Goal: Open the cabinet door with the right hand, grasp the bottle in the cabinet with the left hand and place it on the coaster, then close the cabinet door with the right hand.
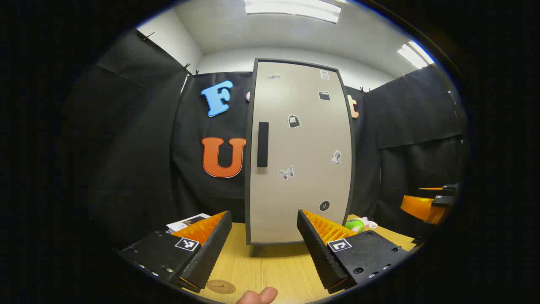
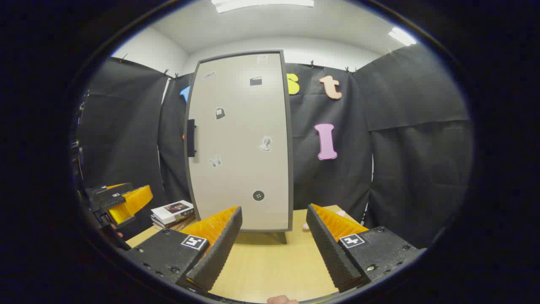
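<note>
- Two grippers, left gripper (image 1: 264, 236) and right gripper (image 2: 274, 234), we hold spread, pinching nothing.
- Books (image 2: 173, 212) and coaster (image 1: 221, 286) lie beside the cabinet.
- Cabinet door (image 1: 300, 152) stands closed, upright, handle (image 1: 263, 144) vertical.

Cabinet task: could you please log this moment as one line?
grey cabinet door: closed | black handle: untouched | left gripper: open | right gripper: open | round coaster: bare

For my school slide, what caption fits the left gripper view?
Open left gripper faces the closed cabinet door.
</note>
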`<act>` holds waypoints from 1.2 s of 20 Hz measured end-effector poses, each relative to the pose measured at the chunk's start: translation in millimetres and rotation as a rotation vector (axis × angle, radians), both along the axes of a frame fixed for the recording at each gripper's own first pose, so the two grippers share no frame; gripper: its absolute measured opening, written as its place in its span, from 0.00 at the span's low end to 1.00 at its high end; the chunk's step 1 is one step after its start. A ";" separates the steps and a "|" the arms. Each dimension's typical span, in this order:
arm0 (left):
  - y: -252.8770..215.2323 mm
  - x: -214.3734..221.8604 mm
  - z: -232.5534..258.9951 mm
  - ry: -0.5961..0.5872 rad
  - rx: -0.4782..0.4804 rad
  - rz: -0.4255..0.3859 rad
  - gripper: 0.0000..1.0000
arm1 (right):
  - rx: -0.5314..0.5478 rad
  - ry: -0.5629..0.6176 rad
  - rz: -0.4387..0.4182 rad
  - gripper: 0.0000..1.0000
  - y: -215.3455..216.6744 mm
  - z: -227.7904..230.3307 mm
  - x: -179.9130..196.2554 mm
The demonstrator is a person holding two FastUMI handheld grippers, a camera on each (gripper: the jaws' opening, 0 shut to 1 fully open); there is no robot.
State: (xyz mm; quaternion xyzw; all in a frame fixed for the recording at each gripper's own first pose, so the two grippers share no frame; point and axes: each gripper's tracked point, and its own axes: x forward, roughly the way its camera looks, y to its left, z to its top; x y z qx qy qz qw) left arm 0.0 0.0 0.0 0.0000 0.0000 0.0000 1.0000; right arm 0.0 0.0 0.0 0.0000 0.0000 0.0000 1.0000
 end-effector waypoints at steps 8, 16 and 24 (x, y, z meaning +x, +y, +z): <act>1.1 0.3 0.7 0.001 0.000 -0.005 0.95 | 0.010 -0.001 -0.005 0.99 1.5 -0.7 -0.1; 1.3 0.9 5.0 -0.009 -0.001 -0.006 0.95 | 0.014 -0.014 -0.019 0.95 -2.1 2.4 -3.2; 1.8 -2.7 7.5 -0.015 0.009 -0.006 0.95 | 0.016 -0.016 -0.021 0.95 -1.0 1.7 -5.9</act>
